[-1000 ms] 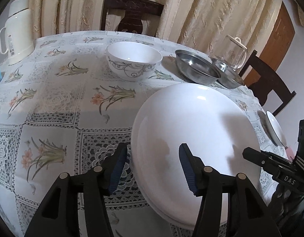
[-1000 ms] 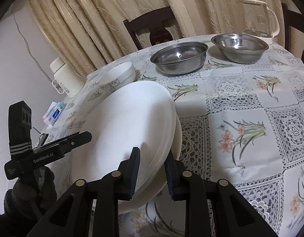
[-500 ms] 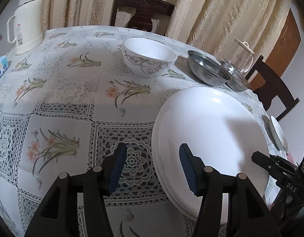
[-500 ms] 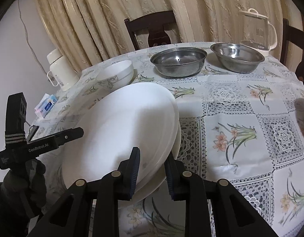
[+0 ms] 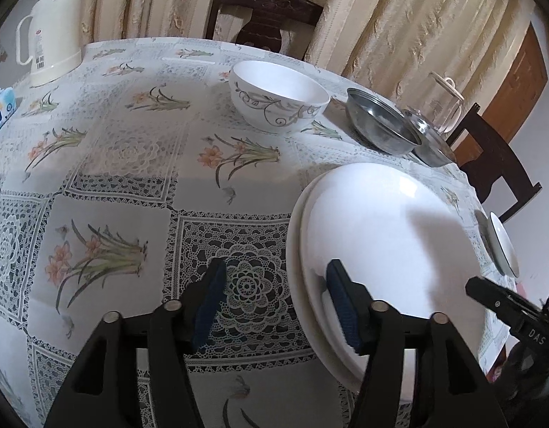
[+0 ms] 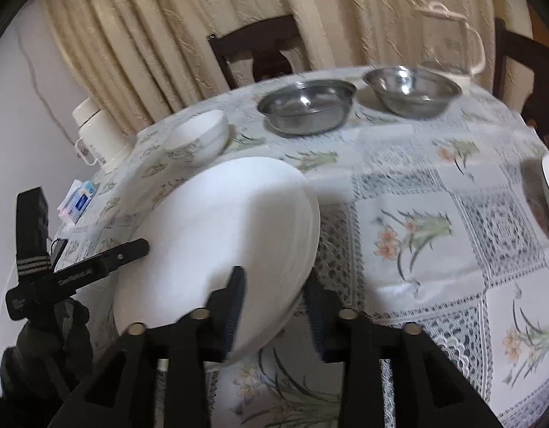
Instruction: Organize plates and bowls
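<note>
Two stacked white plates (image 5: 381,235) lie on the floral tablecloth; they also show in the right wrist view (image 6: 231,228). My left gripper (image 5: 274,303) is open and empty, its right finger over the stack's left rim. My right gripper (image 6: 274,306) is open, jaws standing on either side of the stack's near rim. A white patterned bowl (image 5: 278,96) sits beyond, with two steel bowls (image 5: 381,121) (image 6: 411,89) to its right. A small white dish (image 5: 502,246) lies at the table's right edge.
A white thermos (image 5: 50,25) and a tissue pack (image 5: 0,107) stand at the far left. A glass kettle (image 6: 449,39) stands behind the steel bowls. Dark chairs (image 5: 267,18) ring the table before cream curtains.
My right gripper has opened off the plate rim, and the upper plate has settled onto the lower one. My left gripper has drawn left, off the plates.
</note>
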Demonstrator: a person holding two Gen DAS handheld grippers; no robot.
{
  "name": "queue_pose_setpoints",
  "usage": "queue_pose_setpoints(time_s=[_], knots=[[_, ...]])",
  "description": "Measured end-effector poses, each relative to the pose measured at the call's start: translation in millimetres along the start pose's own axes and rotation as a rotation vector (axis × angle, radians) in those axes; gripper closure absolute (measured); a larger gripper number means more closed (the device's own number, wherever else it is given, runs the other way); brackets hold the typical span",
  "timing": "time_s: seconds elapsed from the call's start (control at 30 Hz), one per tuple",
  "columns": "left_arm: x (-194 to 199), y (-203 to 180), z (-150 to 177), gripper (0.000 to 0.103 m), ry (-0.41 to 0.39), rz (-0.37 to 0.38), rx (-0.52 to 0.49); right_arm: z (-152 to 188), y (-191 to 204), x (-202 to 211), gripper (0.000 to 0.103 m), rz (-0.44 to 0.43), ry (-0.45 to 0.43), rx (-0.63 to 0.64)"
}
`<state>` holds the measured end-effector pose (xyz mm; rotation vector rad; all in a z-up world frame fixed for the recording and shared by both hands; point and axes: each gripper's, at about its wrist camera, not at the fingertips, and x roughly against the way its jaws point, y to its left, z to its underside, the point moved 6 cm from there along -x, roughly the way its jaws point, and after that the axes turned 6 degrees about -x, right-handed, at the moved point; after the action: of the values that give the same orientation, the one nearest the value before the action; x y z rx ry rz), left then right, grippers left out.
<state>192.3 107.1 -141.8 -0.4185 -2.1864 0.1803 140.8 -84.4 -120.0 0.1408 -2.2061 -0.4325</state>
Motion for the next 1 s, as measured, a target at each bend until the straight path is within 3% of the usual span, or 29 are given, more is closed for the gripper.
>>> queue_pose_setpoints(time_s=[0.2, 0.63, 0.9, 1.0], knots=[[-1.2, 2.0, 0.6, 0.041, 0.002, 0.001, 0.003, -2.4, -7.9, 8.2, 0.056, 0.011, -0.039, -0.017], [-1.1, 2.8, 0.7, 0.040, 0.004, -0.008, 0.002, 5.5, -22.0, -5.8, 0.055, 0.000, 0.002, -0.079], [-3.3, -2.3, 2.2, 0.030, 0.006, -0.017, -0.009, 8.0, -30.3, -7.5, 0.037, -0.009, -0.011, -0.107], [-4.7, -5.6, 2.6, 0.026, 0.010, -0.026, -0.023, 8.6, -30.6, -7.3, 0.036, -0.014, -0.018, -0.105]])
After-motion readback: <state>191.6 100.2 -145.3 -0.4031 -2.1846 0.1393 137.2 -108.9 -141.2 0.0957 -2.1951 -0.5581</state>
